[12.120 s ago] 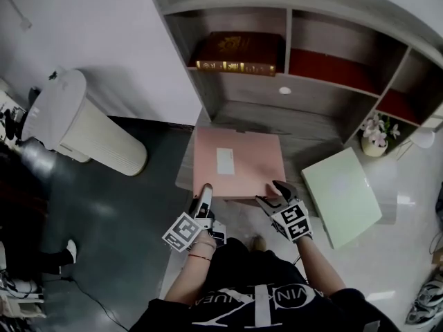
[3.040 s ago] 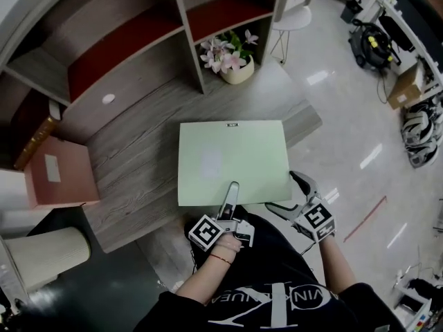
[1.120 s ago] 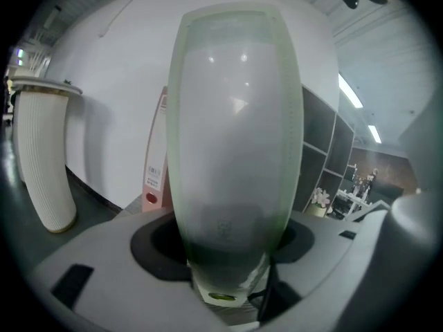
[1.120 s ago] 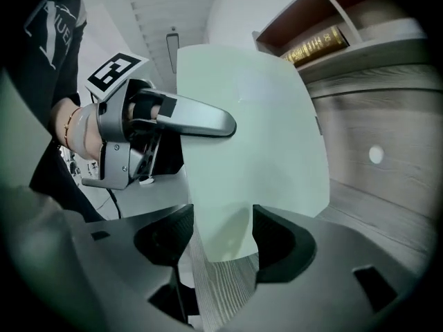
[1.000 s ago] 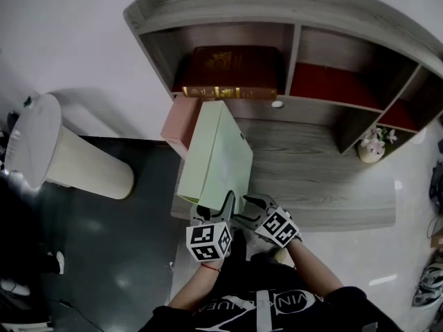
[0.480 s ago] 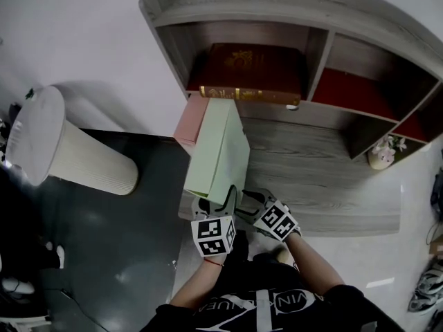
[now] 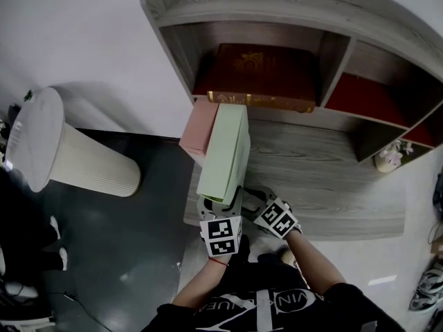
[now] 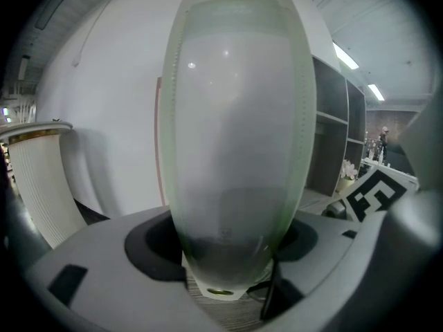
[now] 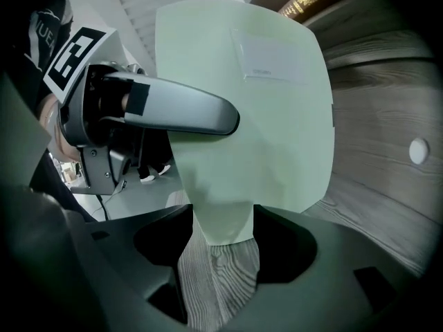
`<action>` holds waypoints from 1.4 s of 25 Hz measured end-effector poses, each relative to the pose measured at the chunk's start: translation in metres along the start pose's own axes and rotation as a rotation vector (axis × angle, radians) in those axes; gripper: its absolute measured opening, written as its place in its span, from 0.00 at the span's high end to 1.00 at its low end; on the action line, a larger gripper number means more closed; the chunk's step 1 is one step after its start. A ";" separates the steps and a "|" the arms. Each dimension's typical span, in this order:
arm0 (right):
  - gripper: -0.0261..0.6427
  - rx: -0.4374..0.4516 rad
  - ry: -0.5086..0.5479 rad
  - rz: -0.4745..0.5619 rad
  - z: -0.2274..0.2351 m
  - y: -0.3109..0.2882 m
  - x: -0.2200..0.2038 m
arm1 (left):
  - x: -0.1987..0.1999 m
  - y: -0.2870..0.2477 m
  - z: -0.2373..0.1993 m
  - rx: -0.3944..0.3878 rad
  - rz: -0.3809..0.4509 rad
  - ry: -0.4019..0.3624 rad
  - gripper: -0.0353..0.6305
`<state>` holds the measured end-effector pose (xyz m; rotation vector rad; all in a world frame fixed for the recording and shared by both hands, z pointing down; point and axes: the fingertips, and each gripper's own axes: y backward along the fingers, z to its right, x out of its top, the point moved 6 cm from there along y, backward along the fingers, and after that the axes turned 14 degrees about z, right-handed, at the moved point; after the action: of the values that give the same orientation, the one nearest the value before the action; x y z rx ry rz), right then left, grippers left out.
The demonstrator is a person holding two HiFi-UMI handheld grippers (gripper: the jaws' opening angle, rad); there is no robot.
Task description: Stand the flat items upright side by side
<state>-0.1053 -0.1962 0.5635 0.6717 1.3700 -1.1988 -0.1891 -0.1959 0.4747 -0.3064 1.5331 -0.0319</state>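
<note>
The green box [image 7: 225, 151] stands on its long edge on the bench [image 7: 325, 178]. In the head view it runs from 6 o'clock toward 12, with its far end at the foot of the shelf unit [image 7: 208, 19], below the red book [image 7: 259, 71] lying in the left compartment. The pink box [image 7: 199, 131] is already upright just beside it, at about 11 o'clock of the green one. The two sit face to face like books, which is what the task asks for.

Both claws work the near end, at 6 o'clock. That end is clear of the shelf, so the person can steer the box from there without blocking the side next to the pink one. The right claw [image 7: 255, 200] is clamped on the box's lower near corner. This pins the corner toward the bench so the box does not topple toward 3 o'clock, where nothing props it. The left claw [image 7: 220, 206] straddles the narrow end with one jaw along each face. Its jaws have just been opening with the box between them, and in its own view the pads look clear of the faces, though the fit is too close to be sure.

The placing seems nearly finished. The risk is that the box leans once the right claw lets go.
</note>
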 end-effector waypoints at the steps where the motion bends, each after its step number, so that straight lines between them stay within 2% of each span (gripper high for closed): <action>1: 0.54 0.000 -0.001 0.002 0.003 -0.003 0.000 | 0.000 -0.003 -0.001 -0.006 0.000 -0.012 0.47; 8: 0.52 0.023 0.008 0.024 0.019 -0.021 0.007 | 0.004 -0.021 -0.012 -0.051 0.002 -0.031 0.45; 21: 0.50 0.076 0.041 0.028 0.041 -0.031 0.012 | 0.009 -0.031 -0.020 -0.083 0.027 -0.006 0.45; 24: 0.56 0.054 0.065 0.001 0.052 -0.030 0.010 | 0.009 -0.031 -0.020 -0.084 0.033 0.000 0.45; 30: 0.56 0.033 0.054 -0.003 0.061 -0.028 0.014 | 0.009 -0.031 -0.020 -0.091 0.013 0.012 0.45; 33: 0.51 0.027 -0.026 0.079 0.052 -0.021 0.022 | 0.008 -0.029 -0.020 -0.109 0.020 0.028 0.45; 35: 0.34 0.035 -0.077 0.141 0.043 -0.018 0.029 | 0.006 -0.028 -0.022 -0.130 0.024 0.039 0.45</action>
<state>-0.1118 -0.2487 0.5478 0.7274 1.2195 -1.1264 -0.2054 -0.2274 0.4748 -0.3922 1.5809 0.0813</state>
